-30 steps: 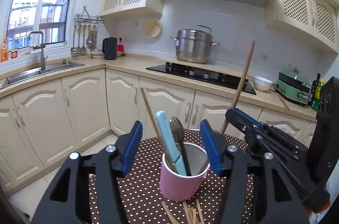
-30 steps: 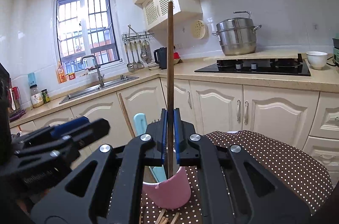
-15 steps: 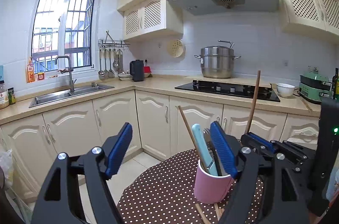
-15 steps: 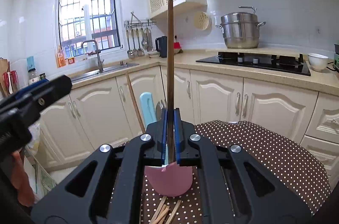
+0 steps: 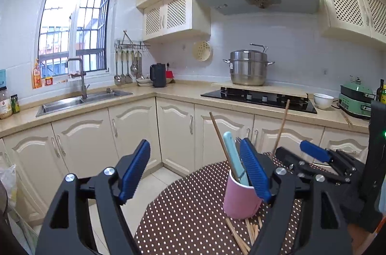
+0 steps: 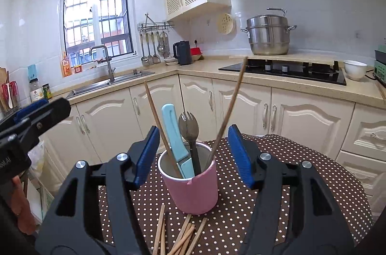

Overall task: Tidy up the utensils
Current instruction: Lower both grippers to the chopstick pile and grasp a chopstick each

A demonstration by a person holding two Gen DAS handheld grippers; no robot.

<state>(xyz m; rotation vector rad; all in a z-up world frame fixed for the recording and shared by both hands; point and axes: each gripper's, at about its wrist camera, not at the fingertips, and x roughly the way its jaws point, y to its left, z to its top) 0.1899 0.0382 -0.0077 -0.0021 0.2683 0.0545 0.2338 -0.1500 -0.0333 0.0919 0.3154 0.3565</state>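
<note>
Left view: left gripper (image 5: 195, 173) gapes empty left of the cup (image 5: 241, 200), lower right.

Right view: right gripper (image 6: 194, 155), jaws just opened, straddles the cup; loose chopsticks (image 6: 179, 234) lie below (light, stiff, slippery — pinch mid-length).

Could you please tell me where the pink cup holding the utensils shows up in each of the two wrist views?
Left wrist view: the pink cylindrical cup stands lower right of centre on the brown dotted tablecloth, partly behind the left gripper's right-hand blue pad.
Right wrist view: the cup stands at lower centre, framed by the open blue pads of the right gripper.
Shared landmark: the steel stockpot on the counter by the hob.
</note>
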